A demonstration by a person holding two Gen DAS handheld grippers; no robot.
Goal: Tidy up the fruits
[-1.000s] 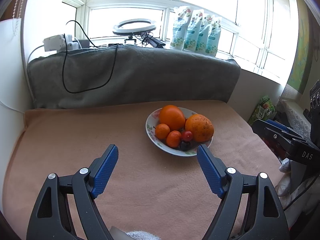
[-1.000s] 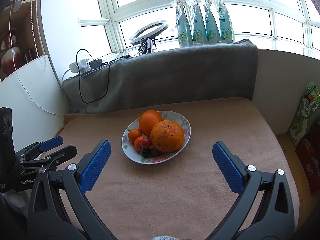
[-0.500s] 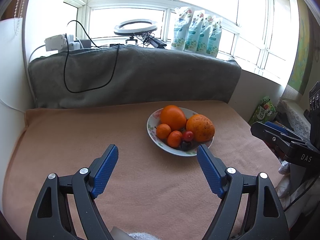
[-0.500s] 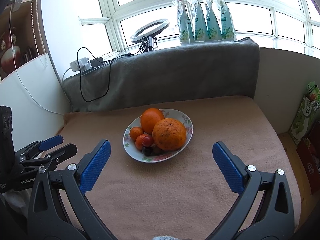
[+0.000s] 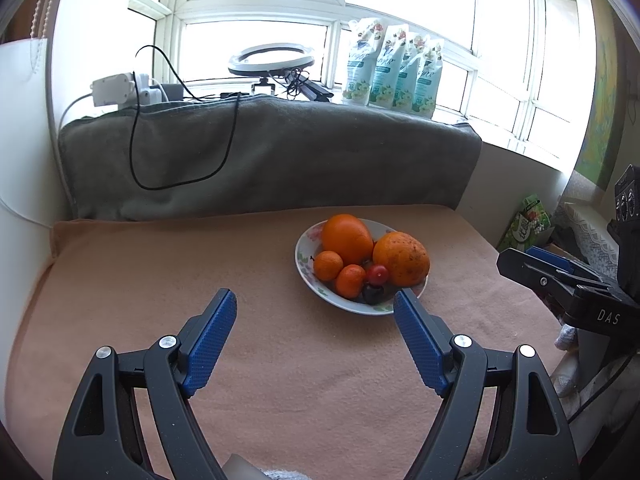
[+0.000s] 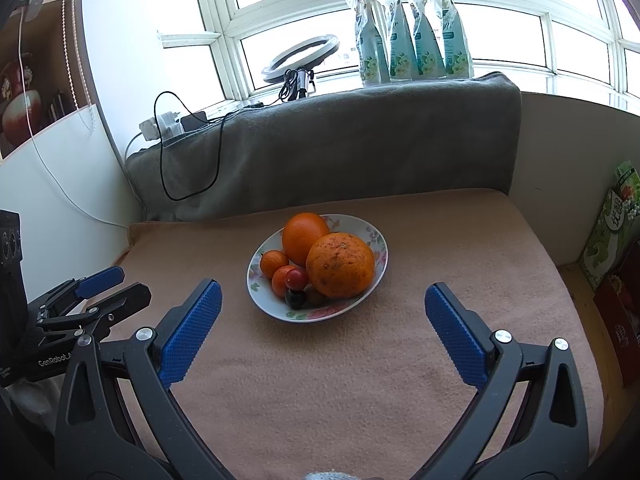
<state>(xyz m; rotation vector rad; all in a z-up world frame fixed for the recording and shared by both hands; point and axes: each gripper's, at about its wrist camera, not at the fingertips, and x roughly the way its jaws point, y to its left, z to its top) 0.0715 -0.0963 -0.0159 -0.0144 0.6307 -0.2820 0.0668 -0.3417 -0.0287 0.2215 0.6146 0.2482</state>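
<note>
A floral plate sits on a tan blanket and holds two big oranges, two small tangerines, a red cherry tomato and a dark round fruit. My left gripper is open and empty, just in front and left of the plate. My right gripper is open and empty, with the plate's near rim between its fingertips. Each gripper also shows at the edge of the other's view.
A grey blanket-covered backrest stands behind the tan surface, with a black cable hanging over it. On the windowsill are a ring light, a power strip and several refill pouches. Boxes stand at the right.
Both grippers have drifted slightly; the plate sits a little higher and to the right in each view. Both stay open and empty. The fruit has not moved.
</note>
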